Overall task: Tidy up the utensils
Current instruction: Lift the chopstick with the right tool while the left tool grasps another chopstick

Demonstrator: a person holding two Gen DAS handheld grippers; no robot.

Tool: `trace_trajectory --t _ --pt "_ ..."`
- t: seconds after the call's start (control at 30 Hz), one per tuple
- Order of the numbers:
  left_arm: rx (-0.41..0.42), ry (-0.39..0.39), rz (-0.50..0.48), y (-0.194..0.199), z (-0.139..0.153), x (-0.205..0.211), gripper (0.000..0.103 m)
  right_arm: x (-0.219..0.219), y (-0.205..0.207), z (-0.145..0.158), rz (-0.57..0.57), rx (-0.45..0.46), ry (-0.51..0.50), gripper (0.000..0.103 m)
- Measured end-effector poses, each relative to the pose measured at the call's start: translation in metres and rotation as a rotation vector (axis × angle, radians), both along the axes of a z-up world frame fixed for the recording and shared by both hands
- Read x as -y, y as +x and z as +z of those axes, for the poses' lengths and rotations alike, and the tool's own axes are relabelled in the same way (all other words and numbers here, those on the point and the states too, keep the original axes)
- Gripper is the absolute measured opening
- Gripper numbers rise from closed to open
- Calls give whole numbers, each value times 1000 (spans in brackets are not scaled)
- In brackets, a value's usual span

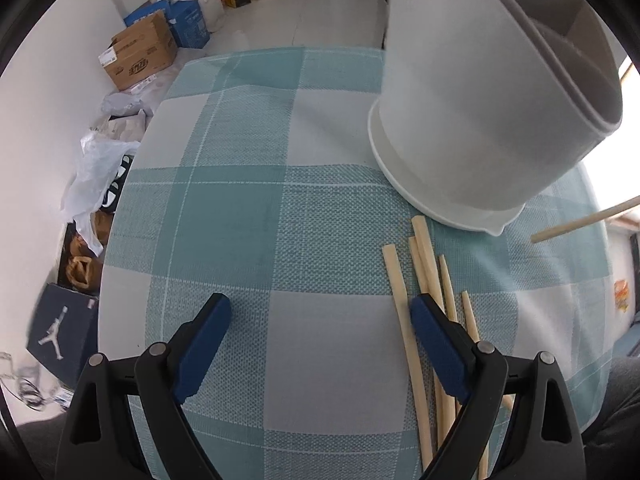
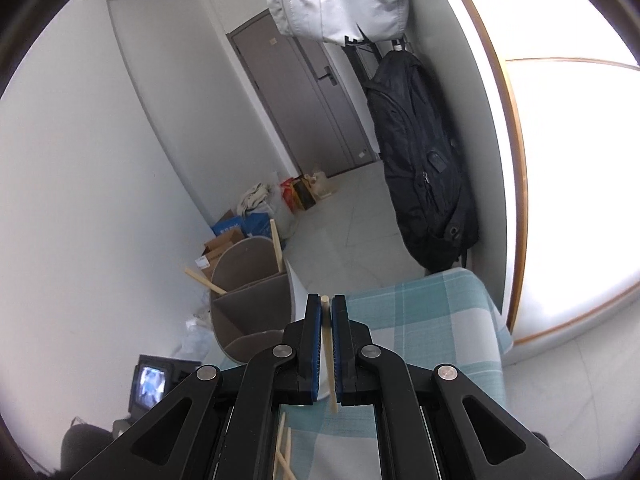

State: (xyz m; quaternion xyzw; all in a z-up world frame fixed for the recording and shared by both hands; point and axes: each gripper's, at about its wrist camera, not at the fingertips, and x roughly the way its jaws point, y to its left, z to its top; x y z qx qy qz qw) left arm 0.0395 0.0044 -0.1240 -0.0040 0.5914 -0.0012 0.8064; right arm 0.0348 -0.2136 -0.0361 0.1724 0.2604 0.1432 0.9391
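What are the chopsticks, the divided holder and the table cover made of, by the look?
Chopsticks: pale bare wood or bamboo, matte tan, no gloss.
Holder: likely moulded plastic, smooth matte white outside, grey inside, with a stepped base rim.
Table cover: woven fabric, teal and white check, weave texture visible.

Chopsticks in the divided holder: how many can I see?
2: one chopstick leans at the holder's far rim, another pokes over its left rim; more may hide inside.

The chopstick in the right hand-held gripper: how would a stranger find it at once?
Start at the checked tablecloth, beside the white divided holder. The right hand-held gripper hangs there; the chopstick is clamped between its blue pads. Unlike the others, it is lifted off the cloth.
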Motion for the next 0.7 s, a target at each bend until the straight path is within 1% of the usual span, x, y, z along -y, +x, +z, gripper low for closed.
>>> trace_trajectory --t 0.1,0.17,0.23,0.27,0.33,0.37,0.43,0.47,0.53,0.6,0.7 --pt "-22 13 -3 2 0 1 88 3 1 1 1 -7 15 4" --pt "-22 13 -8 2 0 2 84 4 3 1 5 -16 22 4" --pt "-19 -13 -19 2 2 3 68 3 3 0 9 -19 23 4" --pt "-19 -18 -22 3 3 4 64 2 3 0 12 -19 25 4" --pt "-15 -20 -40 2 5 8 48 1 3 1 22 -18 27 4" --pt "-13 -21 -53 2 6 11 44 1 3 1 24 -16 27 4" --pt "-11 -23 -73 1 7 16 31 -1 1 1 31 -11 23 4" --pt "-12 -25 -75 1 7 16 28 -1 0 2 33 -8 19 4" --pt "-10 -28 -75 2 7 14 12 -1 -2 3 36 -1 13 4" --pt "-10 -42 -69 6 8 12 5 0 -4 4 38 1 17 4" --pt "3 -95 -42 8 7 3 3 1 -6 3 42 1 23 4"
